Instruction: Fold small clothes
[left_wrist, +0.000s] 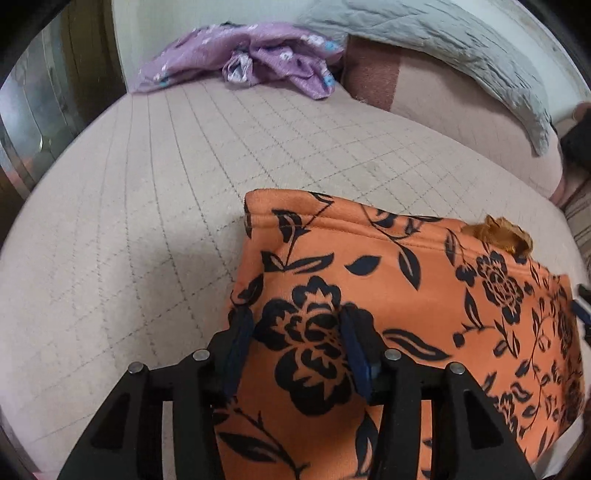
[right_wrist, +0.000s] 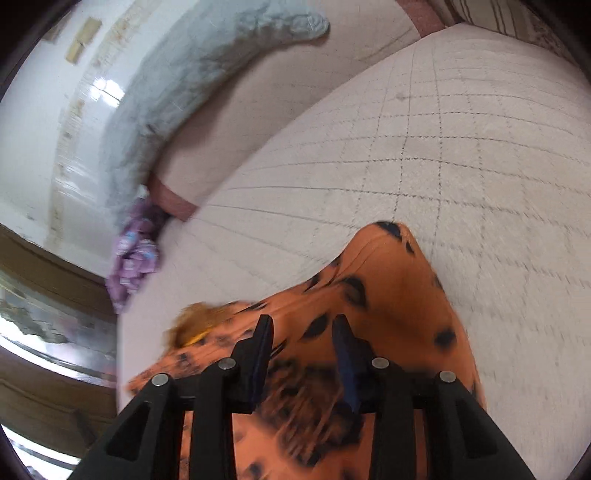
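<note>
An orange garment (left_wrist: 388, 295) with a black flower print lies folded on the beige quilted bed (left_wrist: 147, 192). A brownish rosette (left_wrist: 498, 232) sits at its far edge. My left gripper (left_wrist: 297, 325) hovers over the garment's left part, jaws apart, with the cloth lying flat under the gap and no pad pressing it. In the right wrist view the same garment (right_wrist: 388, 295) is blurred, with one corner raised into a peak and the rosette (right_wrist: 199, 321) at its left. My right gripper (right_wrist: 303, 328) stands open just above it, nothing pinched between the dark blue pads.
A crumpled purple garment (left_wrist: 255, 62) lies at the bed's far side, also the purple heap (right_wrist: 136, 251) in the right wrist view. A grey quilted cover (left_wrist: 443, 48) drapes over a pink cushion (left_wrist: 436, 103). A dark wooden frame (right_wrist: 48, 266) borders the bed.
</note>
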